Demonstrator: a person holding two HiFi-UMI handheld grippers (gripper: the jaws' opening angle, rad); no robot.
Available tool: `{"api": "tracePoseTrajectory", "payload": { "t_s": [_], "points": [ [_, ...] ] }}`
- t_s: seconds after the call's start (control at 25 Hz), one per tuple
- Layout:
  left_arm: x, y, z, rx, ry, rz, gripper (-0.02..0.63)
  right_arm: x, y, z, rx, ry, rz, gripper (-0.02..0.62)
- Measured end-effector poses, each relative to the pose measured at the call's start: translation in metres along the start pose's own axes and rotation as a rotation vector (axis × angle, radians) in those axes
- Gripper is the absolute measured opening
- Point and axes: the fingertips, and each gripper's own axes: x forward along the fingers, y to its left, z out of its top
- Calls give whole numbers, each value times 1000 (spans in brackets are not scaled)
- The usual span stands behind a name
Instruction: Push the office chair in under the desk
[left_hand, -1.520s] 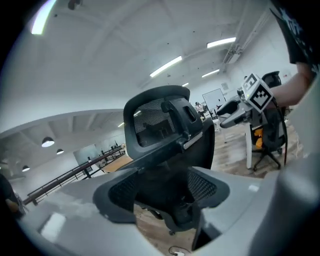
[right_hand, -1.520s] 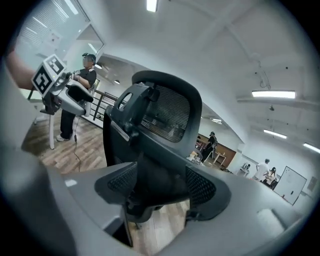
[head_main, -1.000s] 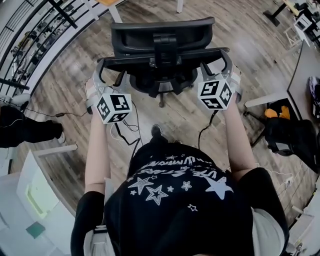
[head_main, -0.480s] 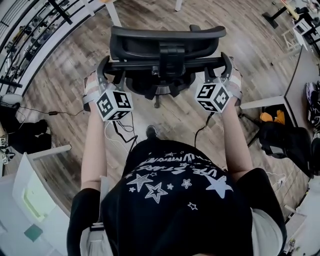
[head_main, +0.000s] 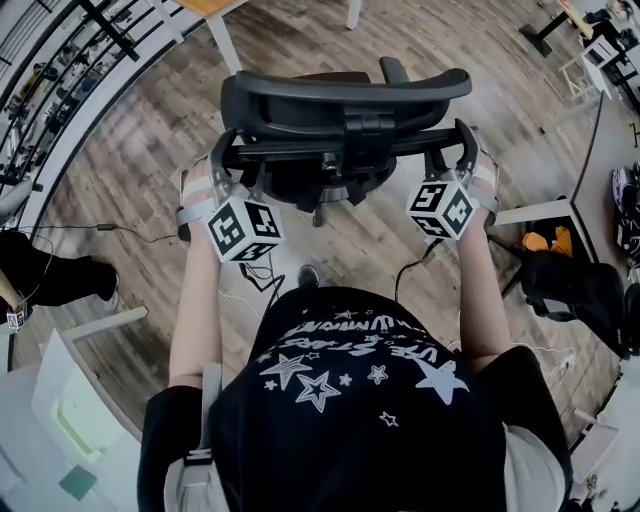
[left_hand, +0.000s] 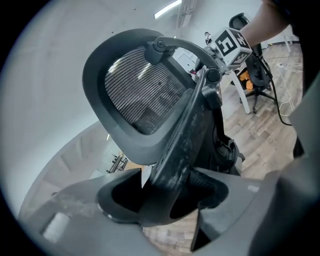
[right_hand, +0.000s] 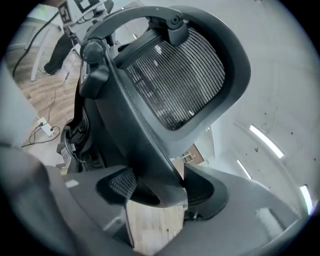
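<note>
Office chair (head_main: 345, 95) stands on the wood floor (head_main: 130, 170) w/ its back toward the person. Its seat side faces the desk (head_main: 212, 6). Only a tan corner + 2 white legs of the desk show, at the floor's far edge. Chair is near the desk; can't tell if any part is under it.

L gripper (head_main: 228, 158) is on the left end of the chair's back frame (head_main: 340, 148), R gripper (head_main: 450, 150) on the right end, approx level w/ each other. Both sets of jaws have just been closing, frame bar between them. In each gripper view the bar fills the gap and both pads sit against it, so each is clamped on the frame. The mesh backrest (left_hand: 145, 95) rises above the grip. Cables (head_main: 250, 275) lie on the floor between the chair base and the person.
</note>
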Motion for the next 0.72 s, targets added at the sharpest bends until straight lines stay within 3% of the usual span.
{"api": "tracePoseTrajectory", "payload": {
  "t_s": [0.4,0.72],
  "points": [
    [66,30,10,25,-15,-81,287,52,-15,8,7,100,7,285],
    [83,34,12,32,-21,-58,284,74,-18,9,-10,124,8,285]
  ]
}}
